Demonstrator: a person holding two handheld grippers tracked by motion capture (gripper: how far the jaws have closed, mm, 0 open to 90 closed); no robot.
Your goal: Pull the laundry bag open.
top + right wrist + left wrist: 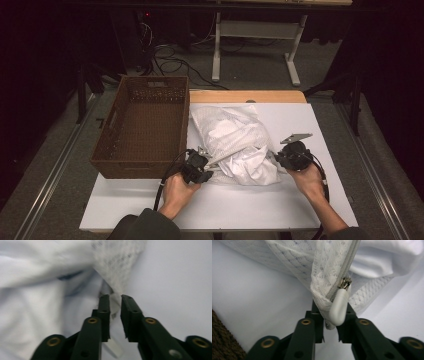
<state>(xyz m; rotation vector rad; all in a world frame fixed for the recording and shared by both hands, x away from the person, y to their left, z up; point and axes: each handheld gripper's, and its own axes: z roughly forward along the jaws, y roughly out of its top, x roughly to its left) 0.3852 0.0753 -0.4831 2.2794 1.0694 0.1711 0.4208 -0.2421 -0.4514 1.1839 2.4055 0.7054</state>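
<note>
Your left gripper (329, 333) has its jaws slightly parted around the white zipper pull (339, 308) of the mesh laundry bag (232, 142) on the white surface (240, 205), beside the wicker basket (142, 127). Your right gripper (115, 315) stands narrowly open at the bag's opposite edge, gripping nothing.

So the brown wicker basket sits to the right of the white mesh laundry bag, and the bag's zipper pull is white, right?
Not quite. The high view shows the brown wicker basket to the left of the white mesh laundry bag, not the right. The zipper pull is indeed white, as the left gripper view shows.
</note>
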